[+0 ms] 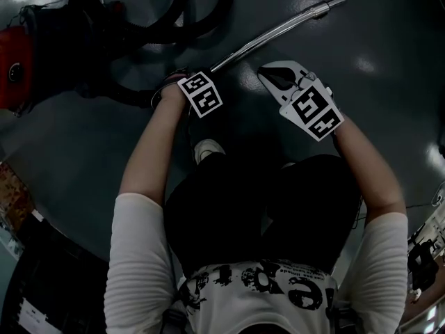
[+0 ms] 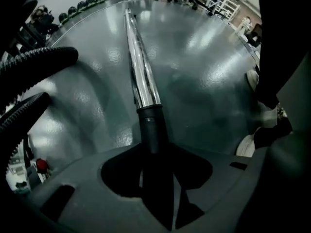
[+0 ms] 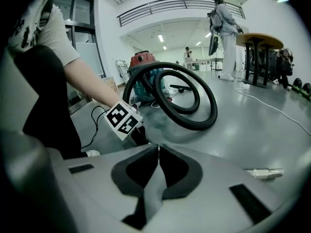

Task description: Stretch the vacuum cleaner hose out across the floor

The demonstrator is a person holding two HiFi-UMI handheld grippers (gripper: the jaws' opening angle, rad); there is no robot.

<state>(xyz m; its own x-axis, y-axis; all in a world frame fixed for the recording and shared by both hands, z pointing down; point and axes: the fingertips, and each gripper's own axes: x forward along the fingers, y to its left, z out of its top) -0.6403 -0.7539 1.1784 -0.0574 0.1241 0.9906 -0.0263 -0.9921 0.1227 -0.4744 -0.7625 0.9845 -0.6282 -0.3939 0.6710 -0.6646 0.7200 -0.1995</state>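
The red vacuum cleaner point(image 1: 14, 68) stands at the far left, its black ribbed hose point(image 1: 174, 19) coiled in loops beside it. A chrome wand point(image 1: 278, 30) runs from the hose's black handle out to the upper right. My left gripper point(image 1: 191, 82) is shut on that handle point(image 2: 153, 130), and the chrome tube point(image 2: 138, 57) points away along the floor. My right gripper point(image 1: 278, 75) hovers just right of the wand, shut with nothing in it point(image 3: 158, 147). The right gripper view shows the hose coil point(image 3: 189, 101), the cleaner point(image 3: 143, 76) and the wand's tip point(image 3: 265, 173).
My white shoe point(image 1: 207, 148) is just behind the left gripper. A cable point(image 3: 272, 108) trails over the grey floor at the right. A round table point(image 3: 262, 40) and a standing person point(image 3: 223, 28) are further back. Dark balls point(image 2: 82, 6) line the far wall.
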